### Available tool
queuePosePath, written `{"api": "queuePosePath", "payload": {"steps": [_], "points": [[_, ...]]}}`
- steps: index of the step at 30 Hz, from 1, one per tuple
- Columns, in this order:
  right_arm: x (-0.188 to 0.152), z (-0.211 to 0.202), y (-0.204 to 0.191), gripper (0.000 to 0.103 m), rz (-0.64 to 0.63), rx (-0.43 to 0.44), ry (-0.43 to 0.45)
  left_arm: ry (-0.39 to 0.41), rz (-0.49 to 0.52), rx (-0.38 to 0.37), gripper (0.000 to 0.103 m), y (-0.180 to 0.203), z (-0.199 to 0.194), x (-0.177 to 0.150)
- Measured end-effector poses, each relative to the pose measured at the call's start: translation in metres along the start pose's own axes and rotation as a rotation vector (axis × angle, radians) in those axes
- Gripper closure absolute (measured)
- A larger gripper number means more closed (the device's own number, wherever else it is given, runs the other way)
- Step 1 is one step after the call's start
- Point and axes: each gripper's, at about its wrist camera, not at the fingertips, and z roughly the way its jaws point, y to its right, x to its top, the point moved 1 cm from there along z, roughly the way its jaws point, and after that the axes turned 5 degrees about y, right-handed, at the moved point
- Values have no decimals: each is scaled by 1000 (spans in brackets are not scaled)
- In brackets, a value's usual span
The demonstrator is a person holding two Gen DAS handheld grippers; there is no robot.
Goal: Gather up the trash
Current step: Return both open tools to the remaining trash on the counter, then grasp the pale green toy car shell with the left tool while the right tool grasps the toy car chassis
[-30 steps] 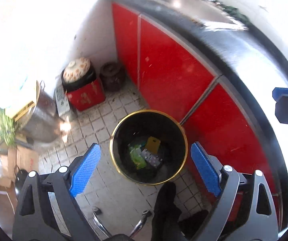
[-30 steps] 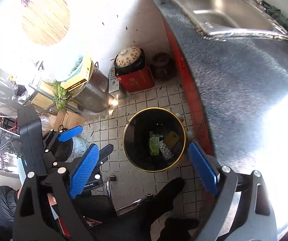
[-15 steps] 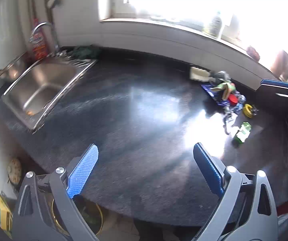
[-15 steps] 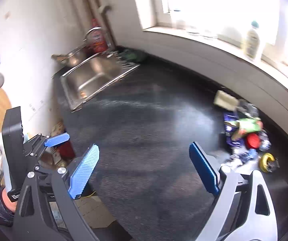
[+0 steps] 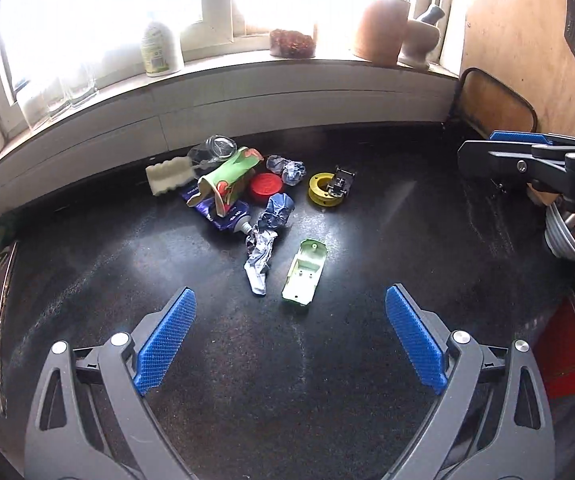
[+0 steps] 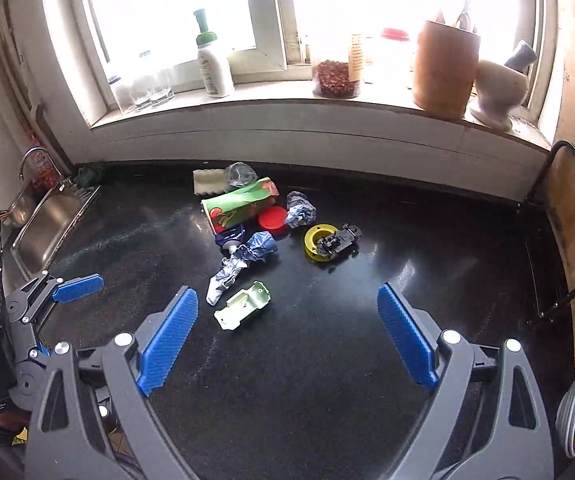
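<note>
Both claws, left claw (image 5: 290, 342) and right claw (image 6: 287, 336), hang wide and empty above the black bench (image 5: 327, 380), facing the trash pile (image 5: 247, 196) near the pale green casing (image 5: 305, 272).

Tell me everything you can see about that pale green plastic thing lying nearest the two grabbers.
The pale green plastic piece is a small moulded shell, roughly car-shaped, lying hollow side up so its inner ribs and pegs show. It looks like thin, hard plastic, whitish at one end. It rests flat on the black countertop, beside a crumpled blue-and-white wrapper without clearly touching it. Nothing grips it.
</note>
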Motion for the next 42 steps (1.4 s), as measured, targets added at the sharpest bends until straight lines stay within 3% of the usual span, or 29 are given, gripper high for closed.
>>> {"api": "queuePosePath", "payload": {"steps": [12, 28, 31, 37, 39, 41, 42], "points": [[4, 44, 27, 15, 32, 16, -60, -48, 7, -12, 10, 2, 44, 1], [15, 196, 84, 15, 189, 25, -219, -155, 99, -48, 11, 33, 164, -21], [18, 224, 91, 21, 225, 33, -254, -176, 85, -62, 11, 32, 177, -21], [16, 260, 96, 33, 270, 49, -313, -185, 100, -94, 22, 36, 191, -17], [17, 263, 96, 42, 279, 60, -312, -180, 122, -103, 30, 40, 192, -15], [21, 265, 94, 66, 281, 76, -304, -179, 134, -122, 44, 44, 193, -12], [23, 265, 92, 73, 276, 78, -300, -181, 136, -132, 49, 45, 193, -10]]}}
